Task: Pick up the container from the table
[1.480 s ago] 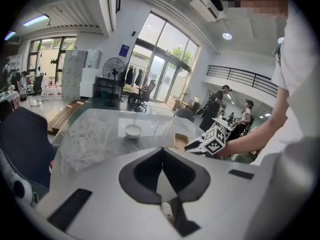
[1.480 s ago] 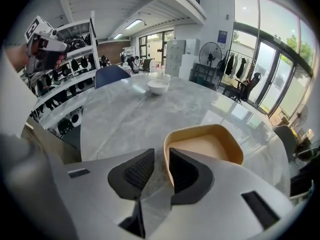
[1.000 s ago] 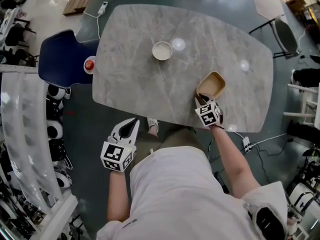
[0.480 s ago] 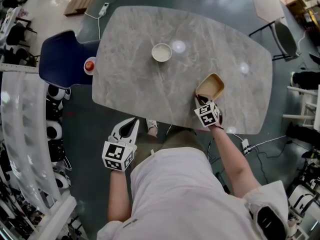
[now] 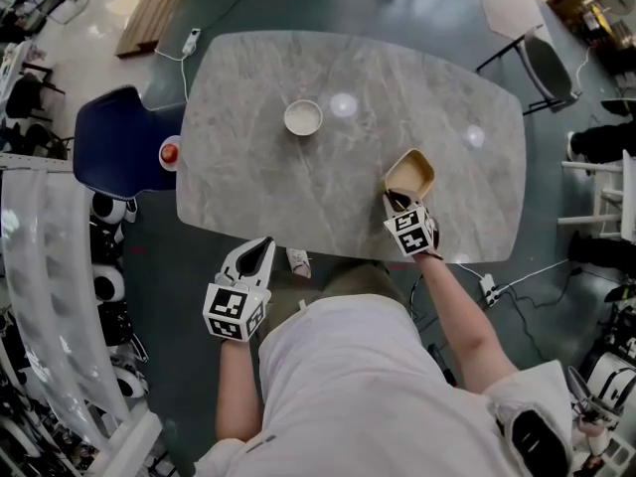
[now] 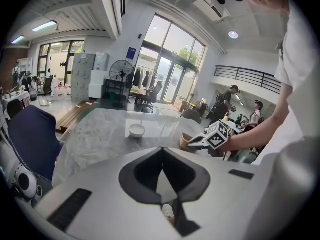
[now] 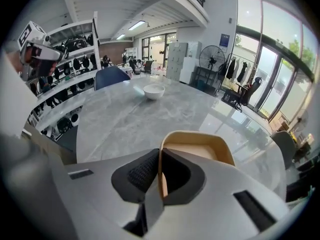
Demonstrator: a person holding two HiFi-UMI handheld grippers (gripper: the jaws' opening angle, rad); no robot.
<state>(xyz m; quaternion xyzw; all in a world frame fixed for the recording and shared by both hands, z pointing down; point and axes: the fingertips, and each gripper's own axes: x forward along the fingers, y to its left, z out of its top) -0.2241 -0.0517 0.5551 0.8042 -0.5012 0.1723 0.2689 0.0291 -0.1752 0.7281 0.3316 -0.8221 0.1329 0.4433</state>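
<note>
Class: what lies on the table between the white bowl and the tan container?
Nothing: only bare grey tabletop runs from the white bowl to the tan container. The head view shows it.

Head view looks steeply down; gripper views share the table (image 5: 258, 157).

A grey marbled table (image 5: 248, 177) with rounded corners carries a small white bowl (image 5: 303, 117) at ten o'clock from its middle; a tan container (image 5: 409, 173) shows at four o'clock, near the edge, well apart from the bowl
</note>
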